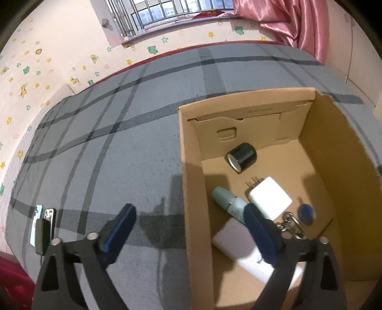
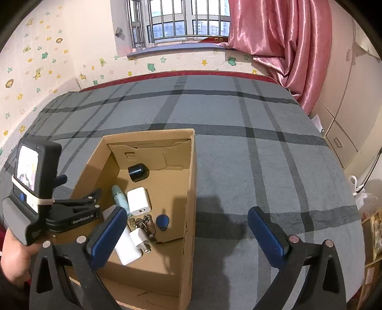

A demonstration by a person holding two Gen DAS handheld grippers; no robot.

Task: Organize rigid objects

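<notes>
Your job looks nearly done: the black cap, white chargers, teal tube, keys and blue tag all lie in the cardboard box on the bed, both your jaws are wide open and empty, and only two phones wait outside.

Left wrist view, close above box left wall, facing window; right wrist view, higher, right of box, same heading; shared: box interior, plaid bed, window wall.
</notes>
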